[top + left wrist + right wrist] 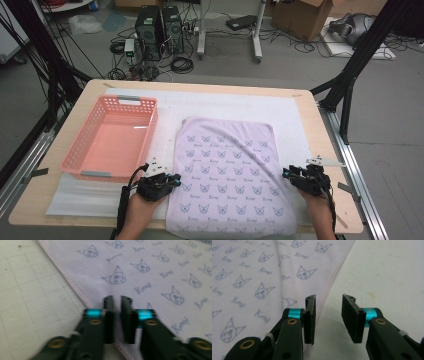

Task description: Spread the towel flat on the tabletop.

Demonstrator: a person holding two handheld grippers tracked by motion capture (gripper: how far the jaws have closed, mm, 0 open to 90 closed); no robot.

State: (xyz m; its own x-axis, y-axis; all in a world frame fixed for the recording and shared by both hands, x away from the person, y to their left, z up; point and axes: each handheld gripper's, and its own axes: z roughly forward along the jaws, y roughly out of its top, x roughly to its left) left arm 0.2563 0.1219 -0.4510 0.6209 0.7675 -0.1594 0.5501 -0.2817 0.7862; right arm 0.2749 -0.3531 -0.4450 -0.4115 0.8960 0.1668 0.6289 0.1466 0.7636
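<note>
A pale lilac cloth printed with small blue cat faces [227, 175] lies flat on the white mat [295, 117] that covers the light wooden table [327, 150], its near edge hanging over the table's front. Just left of the cloth sits a pink plastic basket with a perforated wall [77, 150], apart from it. The left gripper [172, 180] is at the cloth's left edge; in the left gripper view [117, 302] its 2 black jaws stand nearly together, with just a narrow slit between them, and the stitched hem of the cloth runs under and between them, though I cannot tell whether the pads truly pinch it. The right gripper [286, 173] is at the cloth's right edge; in the right gripper view [328, 300] its jaws stand partly apart, the left jaw above the pink hem and the right jaw over bare mat, with nothing clamped.
</note>
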